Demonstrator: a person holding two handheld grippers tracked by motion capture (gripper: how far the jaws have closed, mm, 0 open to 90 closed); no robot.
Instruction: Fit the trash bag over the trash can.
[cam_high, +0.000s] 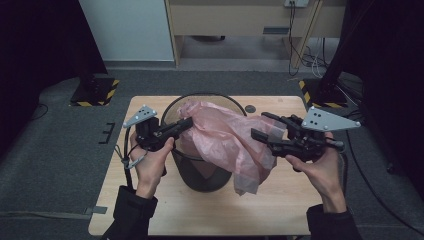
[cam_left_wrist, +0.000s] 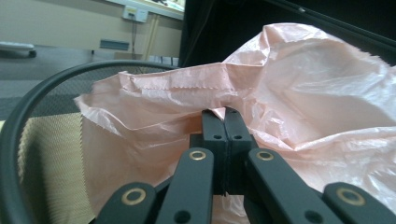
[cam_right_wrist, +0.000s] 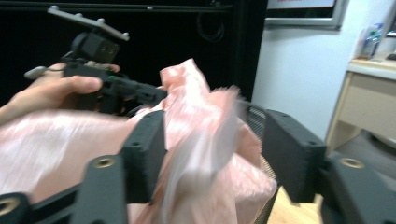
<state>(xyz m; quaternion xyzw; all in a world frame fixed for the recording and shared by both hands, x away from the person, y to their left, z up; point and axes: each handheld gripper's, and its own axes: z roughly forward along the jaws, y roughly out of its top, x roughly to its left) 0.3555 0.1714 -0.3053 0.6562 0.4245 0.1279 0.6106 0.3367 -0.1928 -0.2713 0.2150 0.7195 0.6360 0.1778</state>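
Pink bag (cam_high: 225, 135) in left claw (cam_high: 186, 123)

You see dim, even light around the table (cam_high: 200, 210), dark beyond it; the pink bag (cam_right_wrist: 205, 140) smears with motion blur in your right gripper view.

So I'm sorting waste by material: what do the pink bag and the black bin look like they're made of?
The pink bag looks like thin plastic film: translucent, crinkled, slightly glossy, with a serrated torn edge. The black bin appears to be metal wire mesh with a matt dark coating and a solid round rim, though coated plastic can't be ruled out.
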